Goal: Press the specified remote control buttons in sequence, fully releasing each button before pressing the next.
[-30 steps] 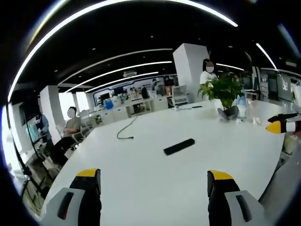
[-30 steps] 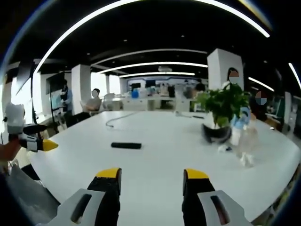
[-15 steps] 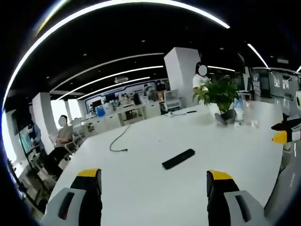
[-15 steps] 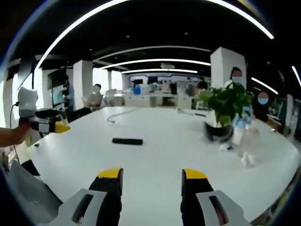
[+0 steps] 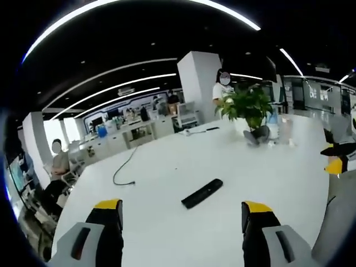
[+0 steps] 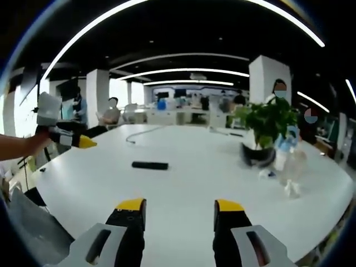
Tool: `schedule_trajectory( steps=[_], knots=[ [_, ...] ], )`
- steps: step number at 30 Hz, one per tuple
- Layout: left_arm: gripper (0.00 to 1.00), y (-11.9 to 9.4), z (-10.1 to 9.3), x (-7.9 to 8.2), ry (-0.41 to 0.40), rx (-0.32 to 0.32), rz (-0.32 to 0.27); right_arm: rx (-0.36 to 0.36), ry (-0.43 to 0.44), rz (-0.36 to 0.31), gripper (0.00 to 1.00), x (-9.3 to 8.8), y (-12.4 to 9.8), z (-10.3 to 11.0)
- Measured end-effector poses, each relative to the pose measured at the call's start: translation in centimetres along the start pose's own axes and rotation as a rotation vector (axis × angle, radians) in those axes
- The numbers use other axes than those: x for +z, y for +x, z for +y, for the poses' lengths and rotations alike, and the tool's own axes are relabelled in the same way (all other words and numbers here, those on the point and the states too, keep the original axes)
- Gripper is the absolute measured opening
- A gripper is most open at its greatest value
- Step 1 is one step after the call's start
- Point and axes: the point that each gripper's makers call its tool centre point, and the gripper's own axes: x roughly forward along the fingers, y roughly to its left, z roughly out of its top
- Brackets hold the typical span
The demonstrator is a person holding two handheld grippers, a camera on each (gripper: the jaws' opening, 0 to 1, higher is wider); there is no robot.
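Left gripper (image 5: 181, 214) and right gripper (image 6: 179, 211): jaws spread wide, holding nothing, above the white table (image 5: 167, 228); black remote (image 5: 201, 193) lies farther off, untouched.

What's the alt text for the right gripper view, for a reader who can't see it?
A black remote control lies flat on a large white table, well ahead of the open right gripper, which holds nothing. The left gripper, held in a hand, reaches in over the table's left edge. A potted plant and a clear bottle stand at the right.
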Motion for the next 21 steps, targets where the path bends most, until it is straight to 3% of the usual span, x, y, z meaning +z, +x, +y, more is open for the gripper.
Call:
schedule_trajectory(
  steps=[21],
  knots=[
    [0.8, 7.2, -1.4, -0.2, 0.06, -0.192, 0.124, -0.001, -0.012, 0.025, 0.44, -0.4, 0.2, 0.0]
  ],
)
